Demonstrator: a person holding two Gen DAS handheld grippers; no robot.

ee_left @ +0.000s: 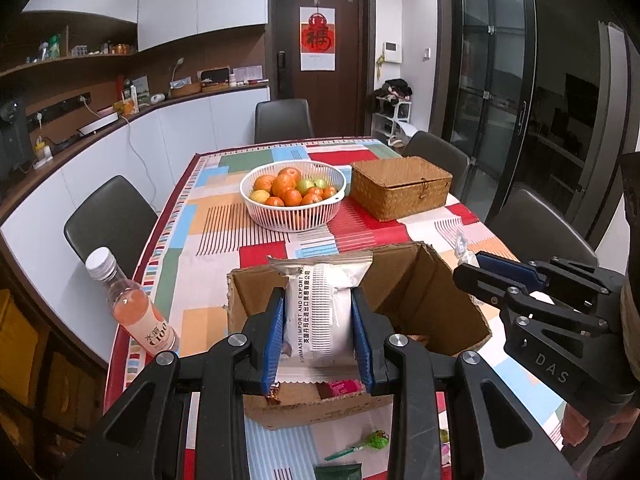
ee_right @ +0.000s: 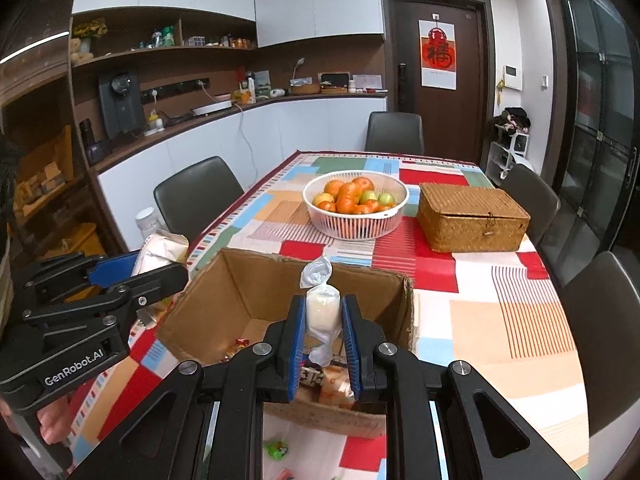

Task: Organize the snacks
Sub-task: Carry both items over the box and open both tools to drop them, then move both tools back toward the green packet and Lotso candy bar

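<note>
Snacks (ee_left: 318, 312) (crinkly pouches), corrugated box (ee_left: 440, 288)

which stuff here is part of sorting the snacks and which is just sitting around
For the job:
cardboard box
white snack packet in left gripper
small wrapped snack in right gripper
green lollipop

Just lying about:
fruit basket
wicker box
drink bottle

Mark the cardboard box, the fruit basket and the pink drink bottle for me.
cardboard box (ee_right: 240, 292): right wrist view, inner left wall.
fruit basket (ee_left: 294, 216): left wrist view, front slatted wall.
pink drink bottle (ee_left: 140, 312): left wrist view, pink body.
</note>
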